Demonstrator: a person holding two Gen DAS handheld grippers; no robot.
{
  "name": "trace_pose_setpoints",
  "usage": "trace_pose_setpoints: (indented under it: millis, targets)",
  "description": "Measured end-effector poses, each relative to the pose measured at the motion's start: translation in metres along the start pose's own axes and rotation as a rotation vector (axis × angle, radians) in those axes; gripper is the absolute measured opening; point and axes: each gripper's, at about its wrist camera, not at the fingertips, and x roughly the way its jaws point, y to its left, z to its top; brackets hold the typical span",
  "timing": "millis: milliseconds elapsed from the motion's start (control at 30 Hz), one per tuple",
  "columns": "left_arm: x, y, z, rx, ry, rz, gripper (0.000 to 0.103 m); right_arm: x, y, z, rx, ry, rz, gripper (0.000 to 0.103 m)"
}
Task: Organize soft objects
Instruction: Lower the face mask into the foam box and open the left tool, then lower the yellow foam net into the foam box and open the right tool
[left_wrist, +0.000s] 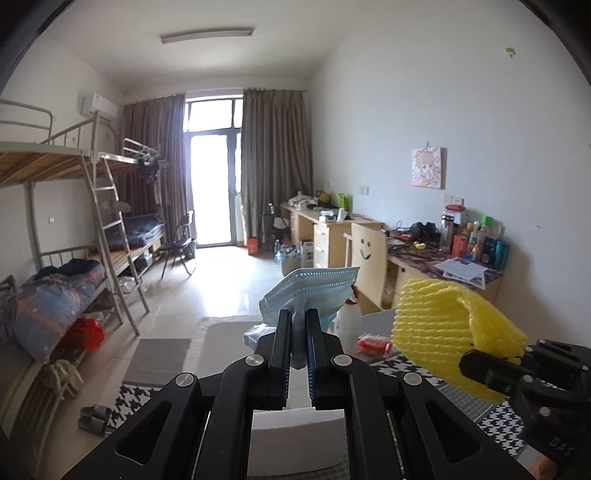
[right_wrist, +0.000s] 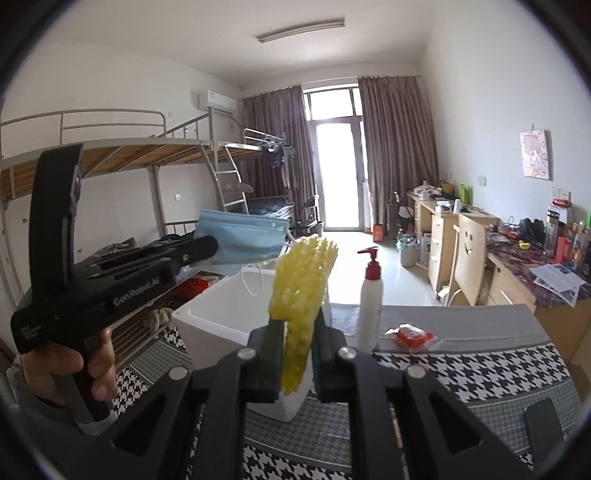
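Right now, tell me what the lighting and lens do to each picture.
Left wrist view: balcony door blown out white, glare across the floor tiles, black vignette in the corners. Right wrist view: the same door overexposed, bunk bed rails bowed by the fisheye, edges dark.

The table (right_wrist: 480, 369) is covered with a black-and-white houndstooth cloth bordered by finer grey-patterned bands. Four items rest directly on it. A white rectangular open-topped box (right_wrist: 221, 317) stands at the left. A white pump bottle with a red dispenser head (right_wrist: 370, 302) stands upright just right of the box. A small red packet in clear wrap (right_wrist: 412, 335) lies near the bottle's base. A dark flat phone (right_wrist: 545, 428) lies near the right edge, well apart.
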Motion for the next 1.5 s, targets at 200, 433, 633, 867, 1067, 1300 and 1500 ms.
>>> trace_pose_setpoints:
  millis: [200,433,633,867,1067,1300,1500]
  targets:
    - [0.008,0.009,-0.005,-0.017,0.022,0.035,0.008,0.011,0.004,0.005,-0.004,0.023,0.036,0.016]
    - [0.016,0.011,-0.007,-0.020,0.042,0.062,0.008,0.023,0.010,0.011,-0.021,0.034,0.069,0.016]
    - [0.034,0.014,-0.010,-0.015,0.095,0.068,0.008,0.033,0.008,0.014,-0.014,0.054,0.066,0.016]
    - [0.048,0.022,-0.016,-0.035,0.134,0.070,0.008,0.039,0.008,0.011,-0.021,0.081,0.054,0.016]
    - [0.052,0.023,-0.018,-0.046,0.157,0.065,0.010,0.044,0.010,0.009,-0.024,0.098,0.046,0.016]
    - [0.050,0.034,-0.018,-0.092,0.131,0.104,0.084,0.047,0.010,0.010,-0.021,0.104,0.037,0.016]
    - [0.046,0.036,-0.019,-0.085,0.125,0.119,0.093,0.049,0.012,0.009,-0.021,0.109,0.027,0.016]
